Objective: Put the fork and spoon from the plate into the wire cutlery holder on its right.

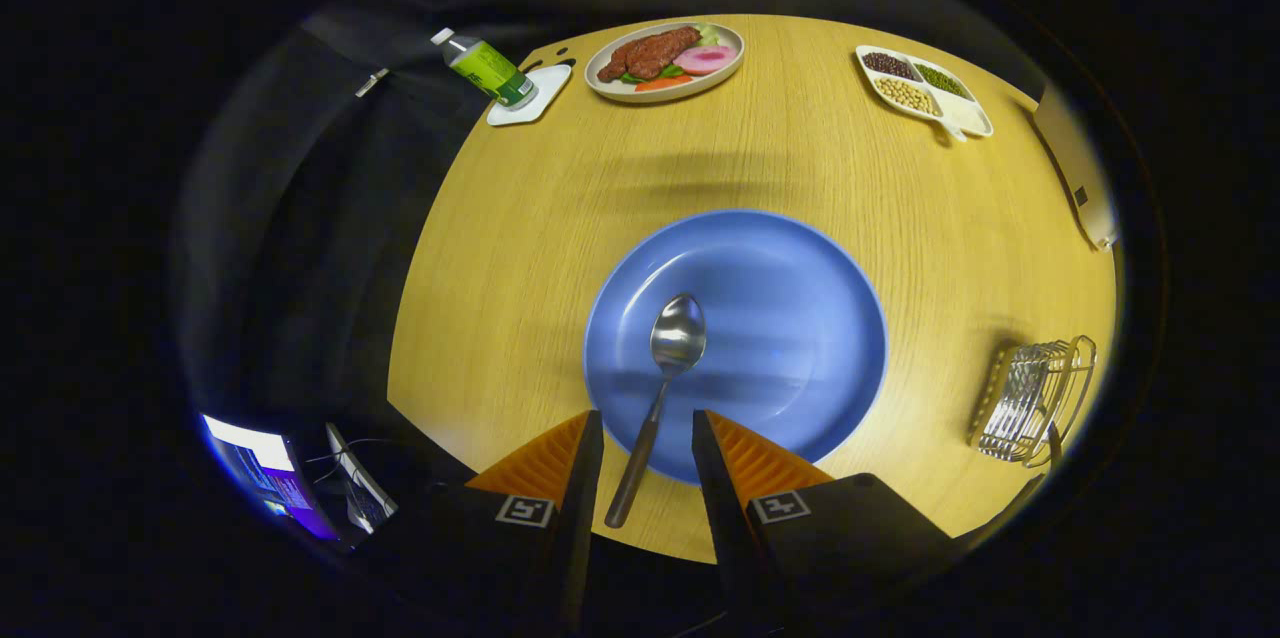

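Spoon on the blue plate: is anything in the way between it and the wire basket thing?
Nothing visible is. The spoon lies on the blue plate, its handle between the open gripper fingers. Bare table separates the plate from the wire cutlery holder to its right.

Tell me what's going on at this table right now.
A hand-held claw hangs open over the near edge of a blue plate on a round wooden table. A spoon lies on the plate, its bowl toward the middle, its handle running back between the two fingers, which are apart and not pressing it. The wire cutlery holder stands to the plate's right. A plate of food, a bottle and a divided dish of beans sit at the far side.
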Available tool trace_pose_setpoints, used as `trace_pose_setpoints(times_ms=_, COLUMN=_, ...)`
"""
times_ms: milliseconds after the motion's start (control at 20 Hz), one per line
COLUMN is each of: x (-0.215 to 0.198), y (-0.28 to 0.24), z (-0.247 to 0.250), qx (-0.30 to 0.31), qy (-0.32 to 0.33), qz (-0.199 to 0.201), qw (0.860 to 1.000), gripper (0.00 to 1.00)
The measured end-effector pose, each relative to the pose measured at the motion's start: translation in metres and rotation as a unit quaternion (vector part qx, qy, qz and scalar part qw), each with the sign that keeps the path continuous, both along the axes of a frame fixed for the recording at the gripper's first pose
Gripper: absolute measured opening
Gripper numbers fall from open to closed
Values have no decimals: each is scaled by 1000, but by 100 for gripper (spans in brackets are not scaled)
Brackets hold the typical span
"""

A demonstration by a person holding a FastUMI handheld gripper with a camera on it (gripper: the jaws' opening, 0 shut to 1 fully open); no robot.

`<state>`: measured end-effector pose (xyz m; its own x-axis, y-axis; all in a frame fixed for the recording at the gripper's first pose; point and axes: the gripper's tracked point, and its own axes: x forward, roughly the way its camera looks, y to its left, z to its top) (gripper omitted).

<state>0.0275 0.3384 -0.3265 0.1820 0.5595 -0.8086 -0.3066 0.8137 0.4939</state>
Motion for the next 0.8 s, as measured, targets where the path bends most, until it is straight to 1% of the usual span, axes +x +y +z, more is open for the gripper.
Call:
trace_pose_setpoints(times_ms=200, x=-1, y=12, z=-30, qx=-25, qy=6, qz=-4, qw=1000, gripper=57)
trace_pose_setpoints(times_ms=300, x=1, y=15, z=-41, qx=-34, qy=8, qz=-14, qw=999, gripper=57)
trace_pose_setpoints(times_ms=400, x=3, y=17, z=-50, qx=-43, qy=12, qz=-22, qw=999, gripper=57)
trace_pose_setpoints(times_ms=500, x=3, y=18, z=-57, qx=-56, qy=13, qz=-22, qw=998, gripper=57)
trace_pose_setpoints(times_ms=550, x=7, y=18, z=-55, qx=-55, qy=6, qz=-26, qw=998, gripper=57)
trace_pose_setpoints(times_ms=600, x=7, y=18, z=-57, qx=-61, qy=3, qz=-24, qw=998, gripper=55)
trace_pose_setpoints(times_ms=700, x=8, y=11, z=-60, qx=-84, qy=-8, qz=-19, qw=996, gripper=48)
trace_pose_setpoints(times_ms=750, x=10, y=6, z=-63, qx=-98, qy=-18, qz=-18, qw=995, gripper=36)
trace_pose_setpoints(times_ms=800, x=12, y=4, z=-64, qx=-99, qy=-20, qz=-15, qw=995, gripper=25)
